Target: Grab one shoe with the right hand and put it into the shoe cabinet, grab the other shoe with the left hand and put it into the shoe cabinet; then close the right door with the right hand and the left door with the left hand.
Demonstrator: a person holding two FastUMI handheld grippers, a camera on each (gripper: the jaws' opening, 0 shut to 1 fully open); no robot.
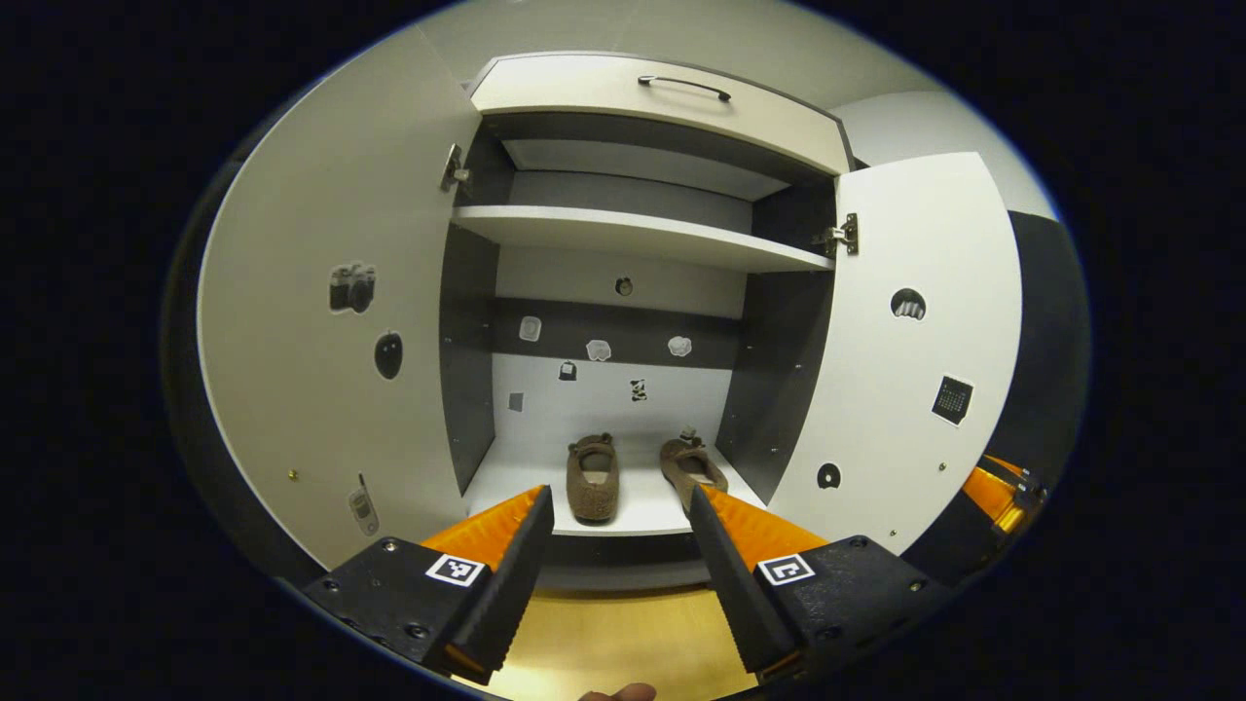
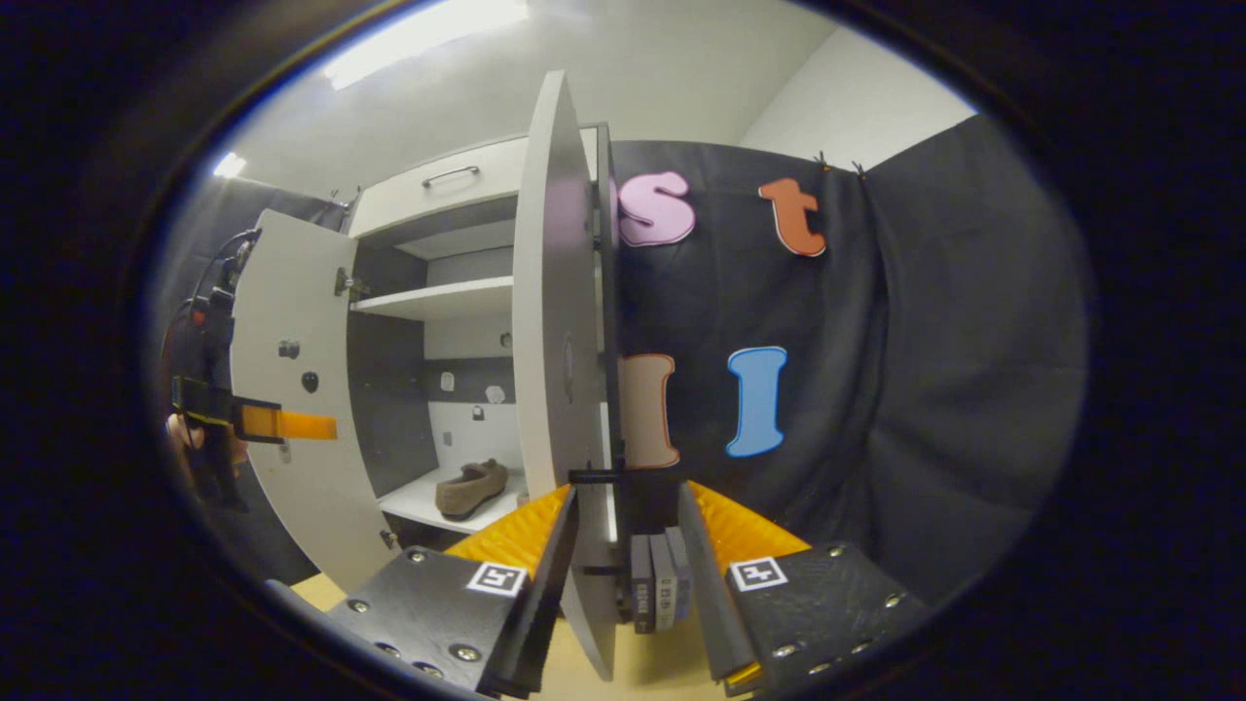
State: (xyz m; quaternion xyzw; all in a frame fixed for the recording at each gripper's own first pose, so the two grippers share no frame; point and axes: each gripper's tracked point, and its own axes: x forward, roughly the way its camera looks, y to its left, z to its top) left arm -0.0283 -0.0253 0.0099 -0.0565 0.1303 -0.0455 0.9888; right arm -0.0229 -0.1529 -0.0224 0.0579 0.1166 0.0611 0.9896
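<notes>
Both shoes (image 1: pixel 593 477) (image 1: pixel 693 465) sit on the cabinet's bottom shelf (image 1: pixel 642 506), near its front edge, so door closing is the step in hand. The right door (image 2: pixel 555 370) stands edge-on between the right gripper (image 2: pixel 623 574)'s spread fingers, contact unclear; next it needs a push shut. The left gripper (image 1: pixel 623 574) hangs open, empty, facing the cabinet.

The left gripper (image 1: pixel 623 506) is held level and pointed straight ahead, its fingers spread wide apart with nothing between them — a fingertip (image 1: pixel 623 692) of the holding hand is seen at the near edge. In the right gripper view the right gripper (image 2: pixel 623 501) is likewise held forward, its fingers parted, not pressed on anything. Far to the left there, the left gripper (image 2: pixel 292 425) is seen side-on — a hand (image 2: pixel 185 438) is wrapped behind it.
</notes>
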